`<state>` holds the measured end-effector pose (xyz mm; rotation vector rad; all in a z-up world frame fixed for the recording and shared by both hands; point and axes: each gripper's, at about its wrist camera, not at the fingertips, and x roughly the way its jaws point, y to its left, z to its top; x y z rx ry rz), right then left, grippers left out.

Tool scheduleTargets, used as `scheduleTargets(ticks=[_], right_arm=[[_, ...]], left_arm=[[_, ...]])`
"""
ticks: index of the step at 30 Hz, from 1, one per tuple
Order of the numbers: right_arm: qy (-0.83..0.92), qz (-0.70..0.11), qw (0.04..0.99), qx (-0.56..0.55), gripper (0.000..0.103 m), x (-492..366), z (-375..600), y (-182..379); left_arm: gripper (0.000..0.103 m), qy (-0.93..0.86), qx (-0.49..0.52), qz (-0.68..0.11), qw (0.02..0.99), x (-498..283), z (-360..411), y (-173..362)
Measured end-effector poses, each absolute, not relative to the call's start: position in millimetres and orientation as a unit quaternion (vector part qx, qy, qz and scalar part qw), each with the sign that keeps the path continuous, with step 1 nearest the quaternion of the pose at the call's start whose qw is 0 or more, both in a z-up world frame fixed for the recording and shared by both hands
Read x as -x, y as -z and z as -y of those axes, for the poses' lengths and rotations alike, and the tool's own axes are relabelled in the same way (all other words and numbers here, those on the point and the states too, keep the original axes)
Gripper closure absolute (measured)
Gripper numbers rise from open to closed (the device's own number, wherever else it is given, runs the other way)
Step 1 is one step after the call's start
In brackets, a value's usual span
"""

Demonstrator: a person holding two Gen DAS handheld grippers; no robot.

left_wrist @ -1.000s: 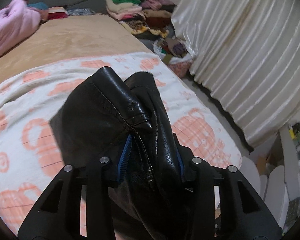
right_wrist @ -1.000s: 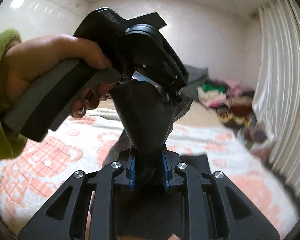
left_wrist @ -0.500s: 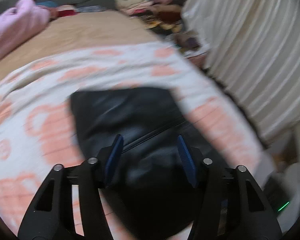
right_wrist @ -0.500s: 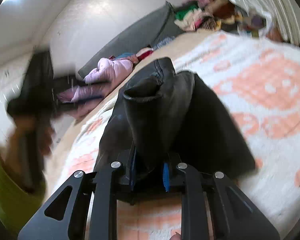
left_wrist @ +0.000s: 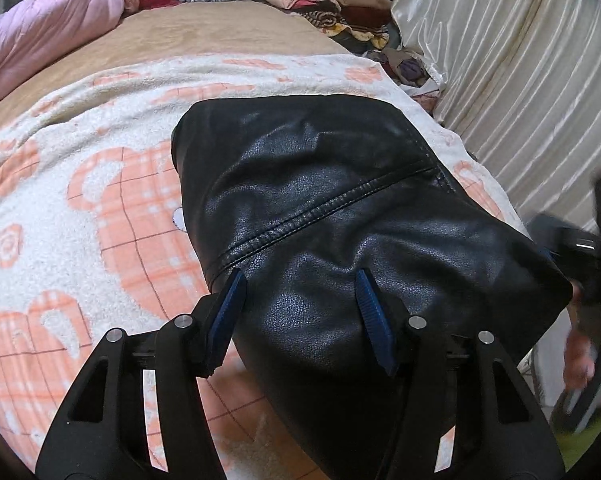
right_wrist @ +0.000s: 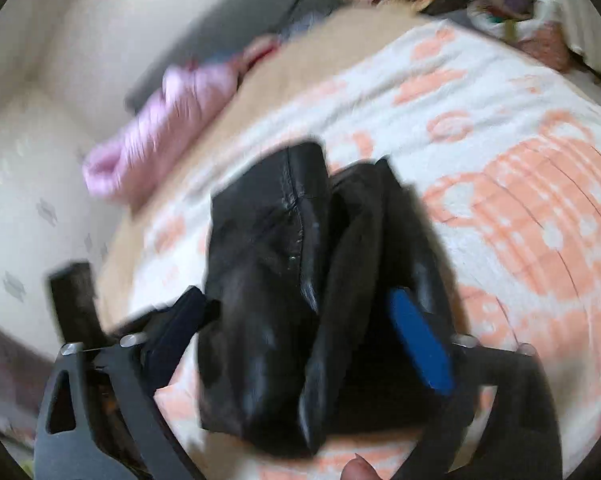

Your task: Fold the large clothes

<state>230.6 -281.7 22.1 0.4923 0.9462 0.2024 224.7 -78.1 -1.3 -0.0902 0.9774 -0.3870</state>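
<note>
You're opening the right gripper [right_wrist: 300,344] around the jacket's [left_wrist: 340,200] bunched edge while the left gripper [left_wrist: 300,312] is hovering half-open, empty, so the fold risks springing apart.

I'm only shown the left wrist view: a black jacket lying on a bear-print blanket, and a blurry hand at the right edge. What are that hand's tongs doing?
Observer: The right tongs are opening, with an end of the black jacket between the pads. That picture is blurred.
Operator: Does the jacket lie flat there, as it does in my view?
Observer: No. In the right wrist view that end is bunched into thick folds, with a seam running down one of them.
Operator: What is beyond the bed on that side?
Observer: A pale wall with small grey marks, behind the pink quilt.
</note>
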Motion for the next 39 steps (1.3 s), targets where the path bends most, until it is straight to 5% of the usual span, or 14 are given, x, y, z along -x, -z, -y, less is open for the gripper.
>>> scheduleTargets(ticks=[1, 2, 7, 16, 20, 21, 22, 26, 39], right_arm=[[-0.115, -0.455, 0.856, -0.216, 0.078, -239, 276, -21], [-0.142, -0.438, 0.862, -0.21, 0.081, -240, 275, -26], [-0.165, -0.328, 0.9, -0.235, 0.081, -207, 315, -40], [-0.153, -0.383, 0.861, -0.297, 0.078, -195, 354, 46], [-0.14, -0.421, 0.855, -0.268, 0.063, -201, 347, 40], [-0.135, -0.428, 0.854, -0.264, 0.052, -201, 347, 36], [-0.125, -0.432, 0.855, -0.258, 0.027, -203, 348, 25], [-0.085, -0.39, 0.893, -0.206, 0.02, -212, 349, -9], [-0.057, -0.433, 0.893, -0.11, 0.022, -285, 309, -11]], left_arm=[[0.055, 0.184, 0.046, -0.465, 0.865, -225, 78, 0], [0.055, 0.188, 0.055, -0.463, 0.864, -226, 75, -2], [0.04, 0.202, 0.072, -0.448, 0.868, -215, 70, -16], [0.024, 0.208, 0.073, -0.485, 0.846, -203, 103, 25], [0.024, 0.207, 0.057, -0.485, 0.848, -200, 113, 31], [0.024, 0.208, 0.055, -0.484, 0.848, -200, 114, 31], [0.024, 0.209, 0.053, -0.483, 0.849, -200, 115, 31], [0.024, 0.208, 0.049, -0.481, 0.85, -202, 116, 30], [0.024, 0.216, 0.04, -0.477, 0.851, -195, 112, 28]])
